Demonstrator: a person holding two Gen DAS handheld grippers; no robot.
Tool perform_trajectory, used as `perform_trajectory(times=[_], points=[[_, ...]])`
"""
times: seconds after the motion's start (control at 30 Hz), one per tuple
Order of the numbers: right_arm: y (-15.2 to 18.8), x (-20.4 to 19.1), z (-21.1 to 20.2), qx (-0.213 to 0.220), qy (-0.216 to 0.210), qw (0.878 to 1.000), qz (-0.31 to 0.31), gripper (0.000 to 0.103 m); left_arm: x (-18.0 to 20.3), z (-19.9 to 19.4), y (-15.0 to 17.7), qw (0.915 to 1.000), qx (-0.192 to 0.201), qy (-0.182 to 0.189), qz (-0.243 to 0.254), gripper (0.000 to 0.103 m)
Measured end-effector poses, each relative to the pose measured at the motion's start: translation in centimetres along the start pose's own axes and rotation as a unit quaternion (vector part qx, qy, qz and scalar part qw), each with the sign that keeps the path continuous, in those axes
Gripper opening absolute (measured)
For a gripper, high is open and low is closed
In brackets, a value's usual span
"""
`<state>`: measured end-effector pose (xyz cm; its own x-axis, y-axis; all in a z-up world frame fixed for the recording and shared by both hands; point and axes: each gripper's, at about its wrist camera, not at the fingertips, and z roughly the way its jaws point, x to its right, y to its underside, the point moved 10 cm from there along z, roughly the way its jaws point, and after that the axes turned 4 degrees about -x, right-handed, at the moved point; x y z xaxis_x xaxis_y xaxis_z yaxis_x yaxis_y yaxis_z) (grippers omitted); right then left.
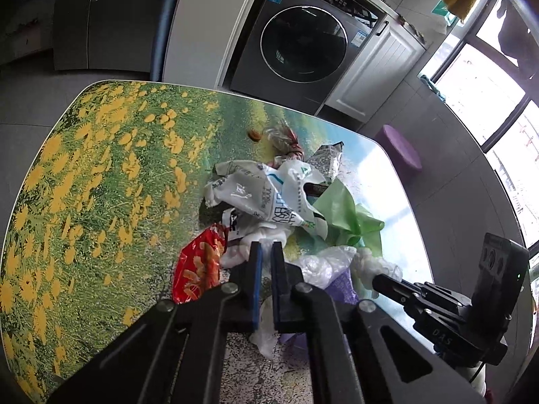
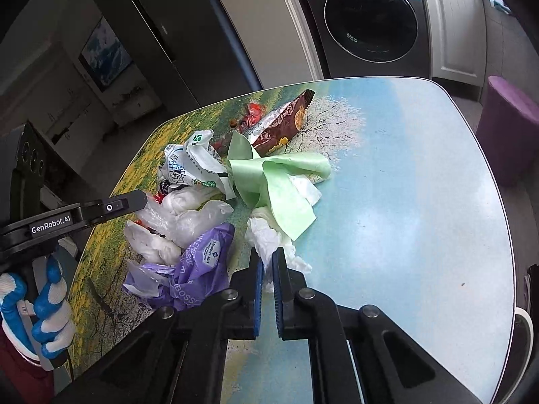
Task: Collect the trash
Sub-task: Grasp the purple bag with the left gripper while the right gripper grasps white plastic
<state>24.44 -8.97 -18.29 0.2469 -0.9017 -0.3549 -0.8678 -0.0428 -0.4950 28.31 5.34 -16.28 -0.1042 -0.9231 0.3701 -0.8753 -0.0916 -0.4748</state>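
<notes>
Blue-padded fingers of the left gripper [image 1: 267, 252] are seen in the left wrist view nearly closed, with a strip of white plastic bag [image 1: 266, 333] pinched between the pads and hanging below them. The gripper is angled down over the trash pile on the table [image 1: 101, 168]. A red snack wrapper [image 1: 198, 269] lies just left of the fingers, a white printed bag [image 1: 269, 195] ahead, and a green bag [image 1: 343, 215] to the right. The right gripper [image 1: 387, 281] is seen low at the right, pointed into crumpled clear plastic [image 1: 323, 266].

In the right wrist view, the right gripper [image 2: 267, 259] is tilted down toward the table [image 2: 421, 202], its fingers almost shut on a white tissue [image 2: 269, 239]. A purple bag [image 2: 198, 269] lies just left, the green bag [image 2: 269, 175] ahead, and a brown foil wrapper [image 2: 283, 121] beyond. The left gripper [image 2: 134, 200] is held from the left by a blue-and-white gloved hand [image 2: 43, 306].
</notes>
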Motion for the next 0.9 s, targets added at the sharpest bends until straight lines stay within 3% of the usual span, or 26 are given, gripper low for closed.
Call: perform_trajectory(times=[0.57,0.8,0.9], points=[[2.8,-0.9,-11.8,0.081,-0.015,0.997,0.001,0.006,6.5,-10.1,-1.3,0.9943,0.091,0.007,0.054,0.003],[3.8,-1.1,-9.6,0.047,-0.003,0.999,-0.005,0.009,7.0,-11.5,-0.7,0.9928,0.103,0.003,0.061,0.003],[4.1,-1.2,-7.3,0.027,0.006,1.0,-0.009,0.027,6.4,-11.4,-0.5,0.9931,0.101,0.002,0.06,0.003]])
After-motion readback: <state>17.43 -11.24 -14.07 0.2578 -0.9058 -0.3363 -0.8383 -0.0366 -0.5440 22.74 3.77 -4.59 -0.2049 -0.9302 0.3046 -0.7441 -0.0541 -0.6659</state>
